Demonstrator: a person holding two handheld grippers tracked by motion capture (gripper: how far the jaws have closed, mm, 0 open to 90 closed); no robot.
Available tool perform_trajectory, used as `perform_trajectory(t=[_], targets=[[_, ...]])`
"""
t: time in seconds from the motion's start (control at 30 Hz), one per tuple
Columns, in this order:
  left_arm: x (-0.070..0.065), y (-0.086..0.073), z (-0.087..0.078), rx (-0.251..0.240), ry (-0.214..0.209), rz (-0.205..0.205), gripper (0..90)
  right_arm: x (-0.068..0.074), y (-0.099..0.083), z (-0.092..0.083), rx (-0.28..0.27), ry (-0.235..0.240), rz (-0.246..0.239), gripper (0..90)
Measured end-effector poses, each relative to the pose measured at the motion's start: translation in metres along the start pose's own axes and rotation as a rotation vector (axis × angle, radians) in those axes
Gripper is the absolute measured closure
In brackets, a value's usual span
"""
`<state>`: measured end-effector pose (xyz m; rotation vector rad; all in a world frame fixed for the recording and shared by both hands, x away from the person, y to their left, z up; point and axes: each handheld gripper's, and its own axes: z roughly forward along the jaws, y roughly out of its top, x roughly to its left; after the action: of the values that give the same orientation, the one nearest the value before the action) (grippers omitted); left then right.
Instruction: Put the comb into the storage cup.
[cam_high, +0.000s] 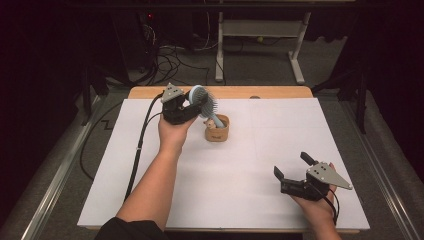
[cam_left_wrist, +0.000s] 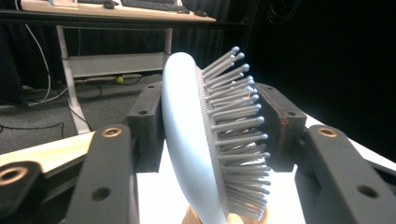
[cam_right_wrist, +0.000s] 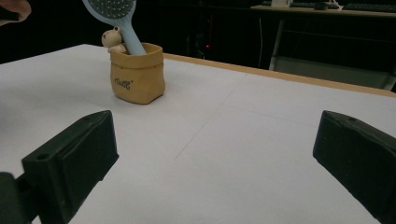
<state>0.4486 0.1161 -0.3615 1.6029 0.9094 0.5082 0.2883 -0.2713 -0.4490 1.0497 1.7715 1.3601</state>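
Easing my left hand-held gripper (cam_high: 189, 102) apart around the blue hairbrush (cam_high: 202, 100), whose handle stands in the tan pouch (cam_high: 217, 129) on the tabletop (cam_high: 280, 145), I should back off straight, while my right hand-held gripper (cam_high: 292, 167) rests wide open

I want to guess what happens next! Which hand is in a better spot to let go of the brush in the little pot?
Left, probably. The left gripper has its jaws around the brush head, whose handle already stands in the pot. The right gripper sits open, far off near the table's front edge.
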Motion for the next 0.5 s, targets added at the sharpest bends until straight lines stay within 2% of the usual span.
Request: perform_trajectory(t=[0.27, 0.4, 0.5], targets=[[-0.0005, -0.0007, -0.0002, 0.020, 0.023, 0.030, 37.5, 0.0005, -0.0005, 0.0008, 0.004, -0.002, -0.006, 0.2], [0.0026, -0.0006, -0.0001, 0.033, 0.015, 0.005, 31.9, 0.0004, -0.0005, 0.0006, 0.004, -0.004, -0.005, 0.2], [0.0040, -0.0009, -0.0004, 0.043, 0.022, 0.010, 30.1, 0.0006, -0.0008, 0.0009, 0.008, -0.003, -0.006, 0.2]])
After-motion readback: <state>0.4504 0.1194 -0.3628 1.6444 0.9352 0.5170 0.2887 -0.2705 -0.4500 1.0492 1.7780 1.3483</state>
